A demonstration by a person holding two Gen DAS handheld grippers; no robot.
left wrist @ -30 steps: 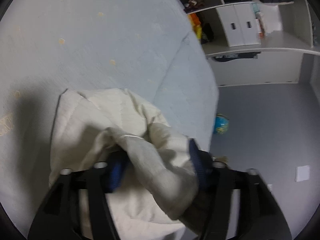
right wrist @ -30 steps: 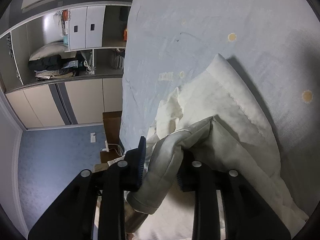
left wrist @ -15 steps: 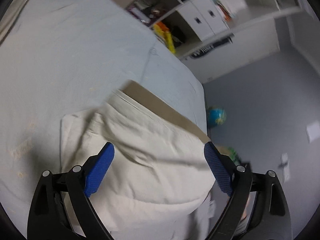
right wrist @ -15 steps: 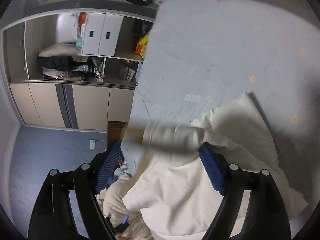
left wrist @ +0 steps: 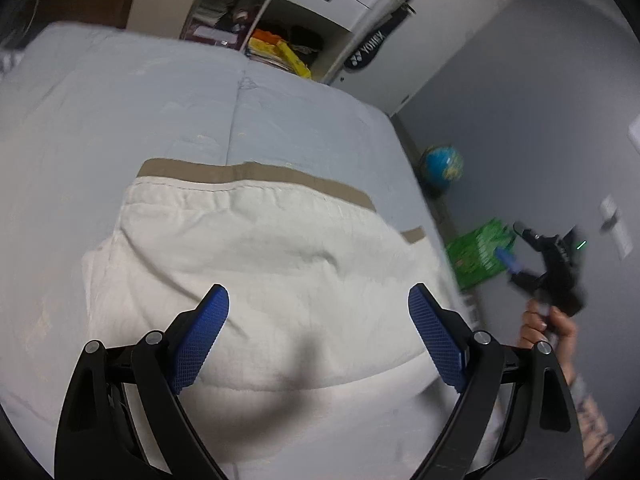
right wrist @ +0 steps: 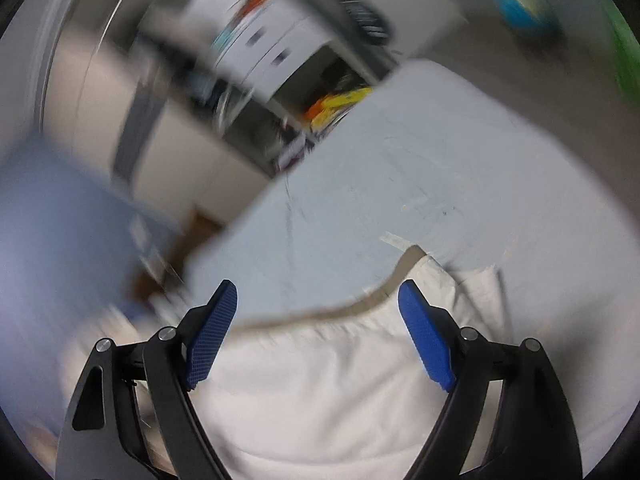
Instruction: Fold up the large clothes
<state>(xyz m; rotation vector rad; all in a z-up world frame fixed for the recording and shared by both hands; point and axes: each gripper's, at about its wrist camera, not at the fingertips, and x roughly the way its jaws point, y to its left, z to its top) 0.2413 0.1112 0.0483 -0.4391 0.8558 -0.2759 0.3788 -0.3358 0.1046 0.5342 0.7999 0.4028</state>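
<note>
Cream cotton, soft and limp, makes up the garment (left wrist: 280,280) that lies folded on the pale blue bed (left wrist: 160,100), near us, its right side reaching the bed's right edge. A tan band (left wrist: 256,172) runs along its far edge, and the top layer looks puffed and slightly creased rather than flat. We hold the left gripper (left wrist: 318,336) above the garment with its jaws wide apart and nothing between them; the right gripper (right wrist: 318,328) likewise stands released, clear of the cloth, and in the left view it shows off to the right over the grey floor (left wrist: 540,140), in a hand (left wrist: 548,326). We judge the cloth light and floppy: it will sag and slide over itself if lifted by one point, and it will not hold a crease unaided. For a further fold we would pinch both layers at the two near corners, or at the ends of the tan band, one gripper each, and carry them over together.
</note>
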